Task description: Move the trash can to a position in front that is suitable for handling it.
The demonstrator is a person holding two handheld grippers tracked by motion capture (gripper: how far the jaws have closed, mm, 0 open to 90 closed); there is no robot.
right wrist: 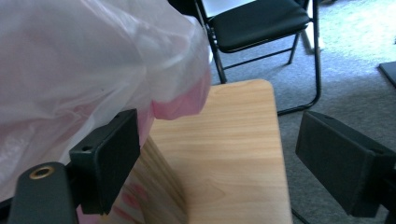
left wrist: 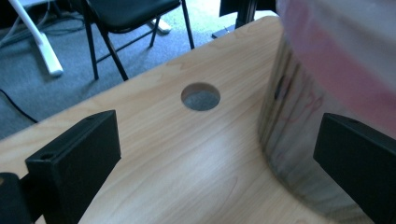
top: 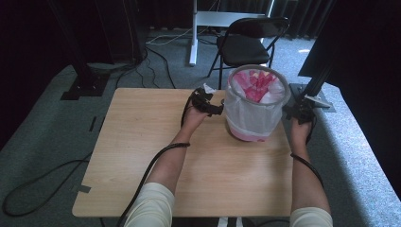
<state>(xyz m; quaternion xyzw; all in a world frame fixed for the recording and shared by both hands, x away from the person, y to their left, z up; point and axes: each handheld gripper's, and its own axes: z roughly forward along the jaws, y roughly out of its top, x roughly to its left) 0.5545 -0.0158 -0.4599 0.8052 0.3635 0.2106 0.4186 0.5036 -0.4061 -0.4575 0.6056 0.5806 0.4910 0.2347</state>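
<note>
With the bin [top: 256,105] standing upright at the counter's [top: 142,151] far right, I have it between both tools: left tool [top: 213,105] just beside its left wall, right tool [top: 295,112] at its right, both open, gripping nothing.

surface [top: 142,156]: light wood, with round hole [left wrist: 201,96] | black folding chair [top: 248,40]: on grey carpet, 12 o'clock of surface | white post [top: 193,33]: 11 o'clock | black cable [top: 42,182]: floor, 8 o'clock
</note>
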